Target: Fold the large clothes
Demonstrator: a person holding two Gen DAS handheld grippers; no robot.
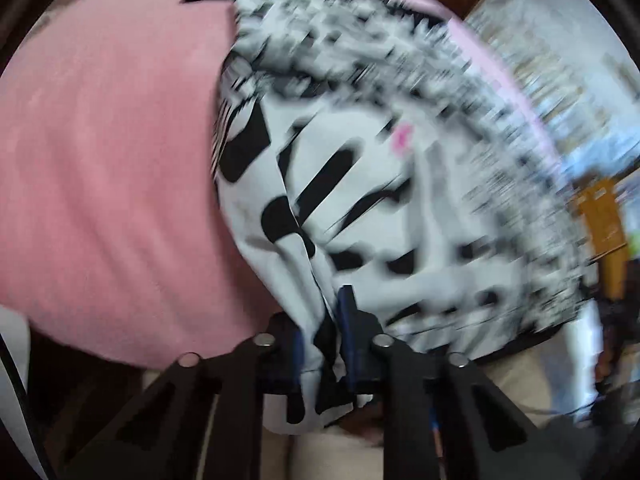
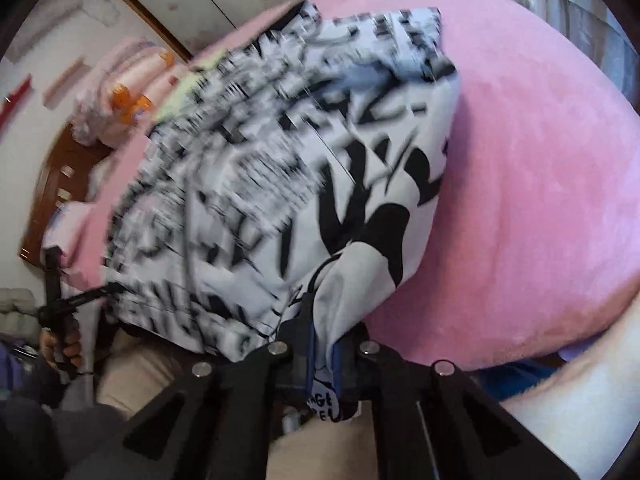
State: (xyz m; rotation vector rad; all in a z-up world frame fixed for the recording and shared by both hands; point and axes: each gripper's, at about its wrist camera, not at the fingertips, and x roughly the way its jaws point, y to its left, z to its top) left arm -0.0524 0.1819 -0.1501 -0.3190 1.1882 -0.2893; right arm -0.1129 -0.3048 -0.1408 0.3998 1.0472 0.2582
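Both wrist views close, facing garment (image 1: 360, 184) on pink bed (image 1: 100, 160) (shared).

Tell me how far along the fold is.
Done: both tools have grips; the left tool and right tool are each shut on an edge of the garment. In hand: it is held over the pink bed; motion blur hides its lie. Left: no finished fold shows.

garment (image 1: 400, 184) print: motion-blurred | room background (image 1: 560, 80): smeared, unreadable
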